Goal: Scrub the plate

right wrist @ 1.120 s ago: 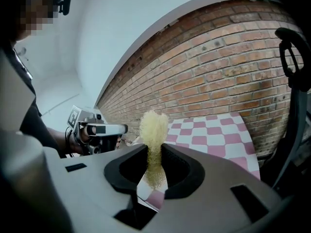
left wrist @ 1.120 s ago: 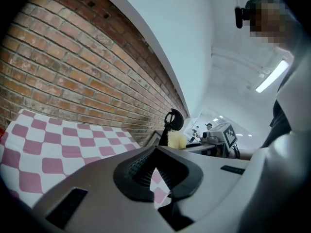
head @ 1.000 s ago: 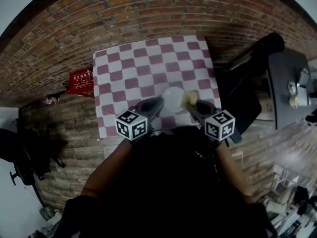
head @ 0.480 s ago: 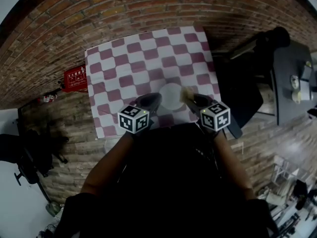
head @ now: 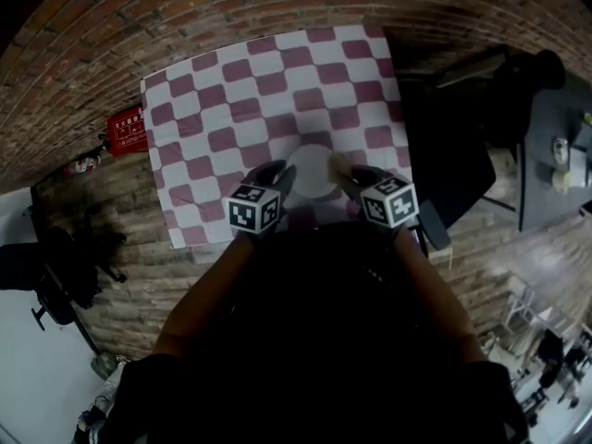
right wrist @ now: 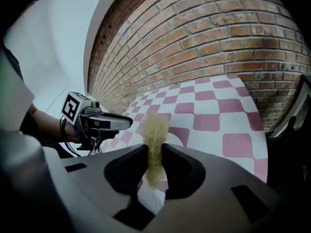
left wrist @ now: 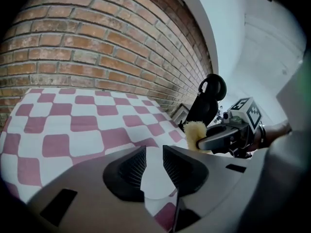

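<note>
white plate between opening left tongs; right tongs clamp sponge.

Lettering in one place only: a red sign on the brickwork, just beside the left edge of the checkered surface in the head view. It carries white characters in rows, too small and blurred to read. No word or number made out.

The left gripper bears the left cube, with black-and-white square marker patterns on its faces: coded blocks, no letters or digits. The right cube on the right gripper has the same kind of pattern. Each gripper view shows the other gripper's cube nearer: patterns only, nothing to read.
</note>
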A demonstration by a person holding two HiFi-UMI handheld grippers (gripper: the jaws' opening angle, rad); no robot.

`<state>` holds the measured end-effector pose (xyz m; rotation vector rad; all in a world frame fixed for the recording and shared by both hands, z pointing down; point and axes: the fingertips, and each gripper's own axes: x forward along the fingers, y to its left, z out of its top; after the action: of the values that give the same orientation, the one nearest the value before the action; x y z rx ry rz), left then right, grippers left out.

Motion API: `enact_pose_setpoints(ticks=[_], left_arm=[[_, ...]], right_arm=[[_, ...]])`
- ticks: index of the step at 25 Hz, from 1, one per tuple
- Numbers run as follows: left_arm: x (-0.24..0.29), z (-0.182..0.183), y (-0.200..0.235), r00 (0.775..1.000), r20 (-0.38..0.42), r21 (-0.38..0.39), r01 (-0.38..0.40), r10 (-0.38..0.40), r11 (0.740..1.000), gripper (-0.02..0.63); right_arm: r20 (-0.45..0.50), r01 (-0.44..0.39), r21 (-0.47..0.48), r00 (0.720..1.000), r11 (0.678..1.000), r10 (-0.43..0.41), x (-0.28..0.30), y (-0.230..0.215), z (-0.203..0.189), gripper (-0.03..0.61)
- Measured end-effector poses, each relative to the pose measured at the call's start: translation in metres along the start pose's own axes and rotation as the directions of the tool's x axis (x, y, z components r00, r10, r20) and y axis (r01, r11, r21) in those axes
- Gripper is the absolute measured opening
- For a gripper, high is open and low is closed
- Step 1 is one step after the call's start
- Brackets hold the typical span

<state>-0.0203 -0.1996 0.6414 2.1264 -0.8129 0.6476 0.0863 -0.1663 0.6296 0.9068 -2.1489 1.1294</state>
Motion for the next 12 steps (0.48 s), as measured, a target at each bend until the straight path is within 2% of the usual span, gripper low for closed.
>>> enact_pose_setpoints(ticks=[6,12], left_arm=[[0.025,-0.019,0.014,0.996,-0.084,-0.034,-0.026,0.023,0.999,0.13],[0.042,-0.036,0.032,0.988,-0.142,-0.066,-0.07,0.06,0.995,0.133]], right_arm=[[-0.101,-0.006,-0.001,0.995,1.0,0.006,0.026,-0.028,-0.017,0.077],[-0.198,-0.017,0.001,0.98,1.0,0.016,0.048,-0.041,-0.035,0.078]])
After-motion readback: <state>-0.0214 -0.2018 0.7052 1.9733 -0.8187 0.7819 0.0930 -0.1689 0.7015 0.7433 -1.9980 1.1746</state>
